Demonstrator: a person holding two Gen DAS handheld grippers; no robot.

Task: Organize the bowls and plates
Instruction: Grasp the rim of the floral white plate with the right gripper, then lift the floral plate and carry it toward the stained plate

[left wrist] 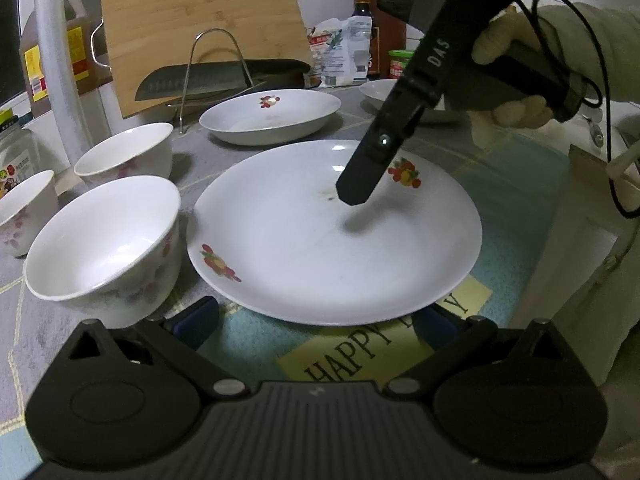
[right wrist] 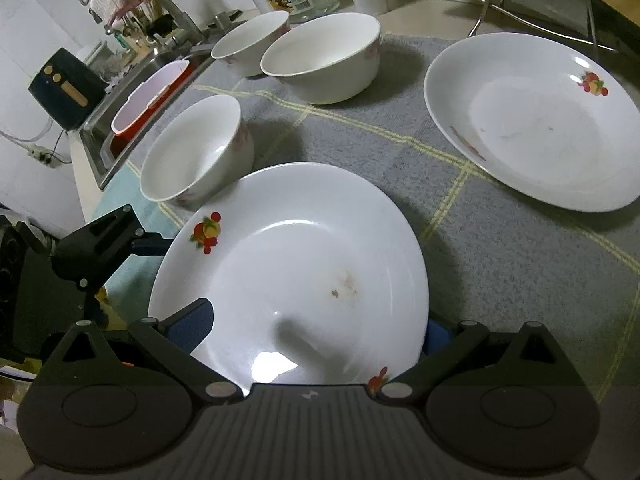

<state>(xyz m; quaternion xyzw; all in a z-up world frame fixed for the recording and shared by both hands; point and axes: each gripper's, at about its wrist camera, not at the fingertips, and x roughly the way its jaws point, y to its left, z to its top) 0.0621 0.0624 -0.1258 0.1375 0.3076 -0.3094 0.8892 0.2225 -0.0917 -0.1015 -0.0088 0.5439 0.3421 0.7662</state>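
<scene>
Fruit-print plate (left wrist: 320, 240) on grey mat (right wrist: 500, 240), right gripper (right wrist: 316, 332) jaws wide around its rim, left gripper (left wrist: 320, 320) jaws wide at its near edge, three bowls beside it, nearest bowl (left wrist: 108, 240) touching.

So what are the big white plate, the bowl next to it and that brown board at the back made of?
The big plate looks like glazed ceramic or porcelain, though it could be melamine: glossy white with light glints and a printed fruit decal. The bowl looks the same, shiny white with pink flowers. The board looks like bamboo or wood: matte tan with visible strips and grain.
</scene>
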